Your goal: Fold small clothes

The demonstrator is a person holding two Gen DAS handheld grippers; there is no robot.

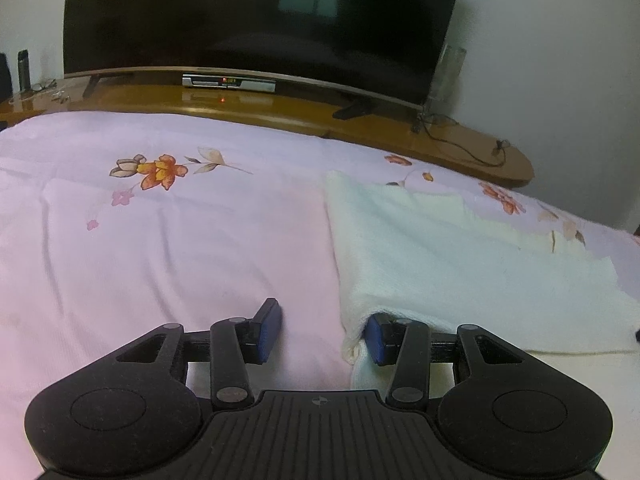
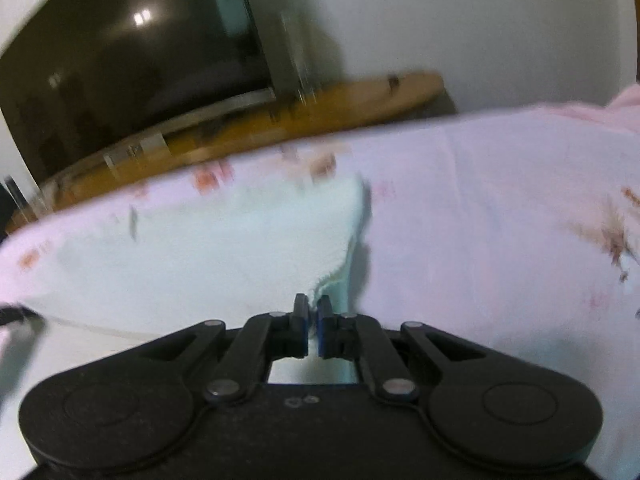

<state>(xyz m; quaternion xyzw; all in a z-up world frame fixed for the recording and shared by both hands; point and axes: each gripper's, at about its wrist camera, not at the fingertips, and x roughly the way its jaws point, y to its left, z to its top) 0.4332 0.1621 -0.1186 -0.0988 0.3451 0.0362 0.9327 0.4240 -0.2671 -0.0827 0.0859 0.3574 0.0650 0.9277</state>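
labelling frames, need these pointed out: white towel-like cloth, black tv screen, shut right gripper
white towel-like cloth (image 1: 460,264), left wrist view, on its flat middle
black tv screen (image 1: 240,12), left wrist view, on the dark glass
right gripper (image 2: 313,320), right wrist view, between fingertips pinching the cloth corner

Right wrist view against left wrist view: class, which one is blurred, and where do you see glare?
Right wrist view: smeared by motion, the television and floral bedsheet streaked, a bright lamp reflection on the screen. Left wrist view: sharp, fisheye bending the wooden shelf, only faint reflections on the television.
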